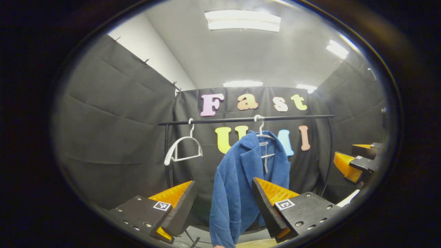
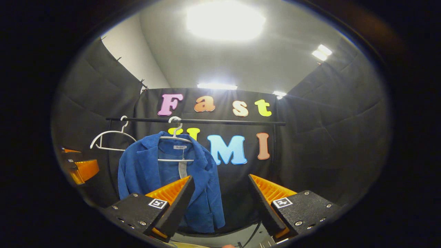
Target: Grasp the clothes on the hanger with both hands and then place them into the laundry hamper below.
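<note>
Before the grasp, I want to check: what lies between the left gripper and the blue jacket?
Nothing; in the left gripper view, open air separates the left gripper from the blue jacket.

text: nothing legible | blue jacket (image 2: 165, 172) neck label (image 2: 180, 147): too small to make out | square coded markers (image 2: 157, 203) on hand-held gripper fingers: patterns, no words

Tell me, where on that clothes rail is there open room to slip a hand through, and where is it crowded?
The free patches: the rail right of the blue jacket, out to its far post, and a narrower gap between the jacket and the empty white hanger. It is crowded at the jacket, where the left gripper and right gripper both stand open before it.
</note>
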